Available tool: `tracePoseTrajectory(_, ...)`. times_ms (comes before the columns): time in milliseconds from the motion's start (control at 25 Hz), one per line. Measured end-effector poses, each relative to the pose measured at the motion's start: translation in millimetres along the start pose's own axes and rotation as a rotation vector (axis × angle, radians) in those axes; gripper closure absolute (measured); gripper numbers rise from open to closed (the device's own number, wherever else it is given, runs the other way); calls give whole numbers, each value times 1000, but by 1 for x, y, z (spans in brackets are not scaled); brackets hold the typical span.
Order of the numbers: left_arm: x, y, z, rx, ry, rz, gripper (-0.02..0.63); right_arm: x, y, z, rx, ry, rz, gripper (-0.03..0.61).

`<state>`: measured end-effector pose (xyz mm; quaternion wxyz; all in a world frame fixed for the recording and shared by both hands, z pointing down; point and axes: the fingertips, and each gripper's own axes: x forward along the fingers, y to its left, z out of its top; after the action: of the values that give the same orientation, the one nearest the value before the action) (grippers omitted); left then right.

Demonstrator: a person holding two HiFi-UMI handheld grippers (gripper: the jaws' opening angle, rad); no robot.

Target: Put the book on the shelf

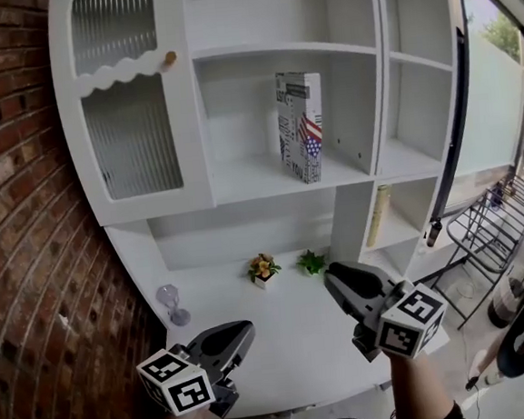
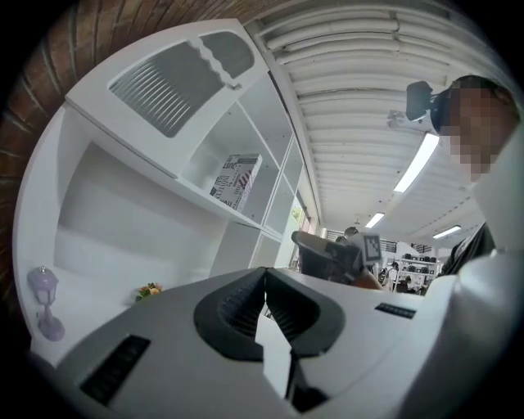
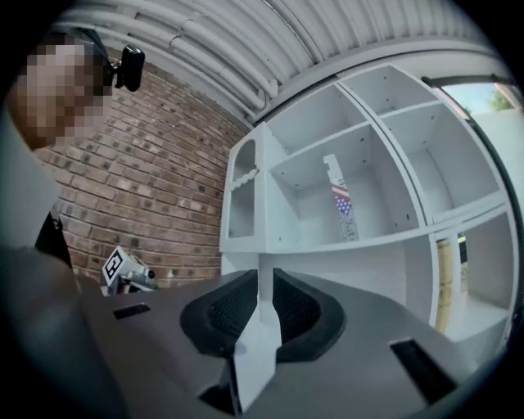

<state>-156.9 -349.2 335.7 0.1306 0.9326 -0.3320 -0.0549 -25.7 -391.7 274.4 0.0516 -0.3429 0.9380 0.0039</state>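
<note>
White shelf (image 1: 269, 181) against a red-brown brick wall (image 1: 13, 180).
The book (image 1: 301, 126) shows black-and-white print and a red, white and blue flag pattern.

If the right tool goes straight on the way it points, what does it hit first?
Likely the shelf, around its upright left of the book; nothing nearer shows, but depth is unclear.
</note>
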Motion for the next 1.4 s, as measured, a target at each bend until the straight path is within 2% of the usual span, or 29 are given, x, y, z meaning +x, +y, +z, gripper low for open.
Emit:
tracePoseTrajectory(80, -7, -10, -1, 17, -16, -4, 614, -15, 24, -22, 34, 11, 40, 563)
tracePoseTrajectory(160, -14, -21, -5, 16, -24, -17, 614, -26, 46, -41, 78, 36, 68, 568)
tracePoseTrajectory(280, -20, -38, -12, 4, -26, -45, 614, -40, 65, -64, 86, 55, 75, 568)
tracePoseTrajectory(520, -29, -61, -23, 7, -30, -71, 614, -61, 98, -68, 136, 5, 92, 569)
tracePoseTrajectory(760, -36, -68, -34, 8, -10, -70, 614, -75, 109, -67, 153, -47, 85, 569)
tracePoseTrajectory(1080, -39, -64, -49, -13, 10, -64, 614, -77, 107, -85, 151, -12, 52, 569)
tracePoseTrajectory(1400, -33, -59, -52, -28, 15, -60, 614, -75, 102, -86, 174, 5, 37, 569)
